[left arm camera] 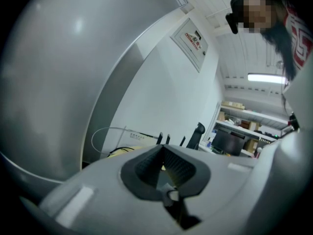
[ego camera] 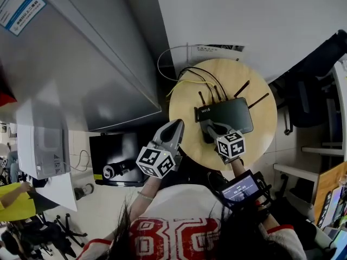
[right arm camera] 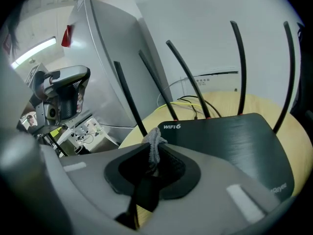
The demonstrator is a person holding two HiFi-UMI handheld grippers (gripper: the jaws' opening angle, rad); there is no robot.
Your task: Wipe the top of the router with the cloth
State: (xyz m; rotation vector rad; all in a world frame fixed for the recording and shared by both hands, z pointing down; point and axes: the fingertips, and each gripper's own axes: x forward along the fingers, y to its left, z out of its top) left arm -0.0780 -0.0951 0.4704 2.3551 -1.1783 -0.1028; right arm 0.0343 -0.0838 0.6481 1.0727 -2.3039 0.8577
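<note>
A black router (ego camera: 230, 114) (right arm camera: 234, 141) marked WIFI 6, with several thin antennas, lies on a round wooden table (ego camera: 260, 140) (right arm camera: 274, 106). My right gripper (ego camera: 209, 128) (right arm camera: 154, 148) sits at the router's near left corner. It is shut on a grey cloth (right arm camera: 154, 140) (ego camera: 216, 127), a tuft of which sticks out past the tips. My left gripper (ego camera: 176, 124) (left arm camera: 162, 151) hangs over the table's left edge, away from the router. Its jaws are shut, nothing between them.
Yellow and black cables (ego camera: 195, 77) run from the router's back toward a white power strip (ego camera: 214, 49) by the wall. A tall grey cabinet (ego camera: 81, 53) stands close on the left. A black chair (ego camera: 309, 91) is right of the table.
</note>
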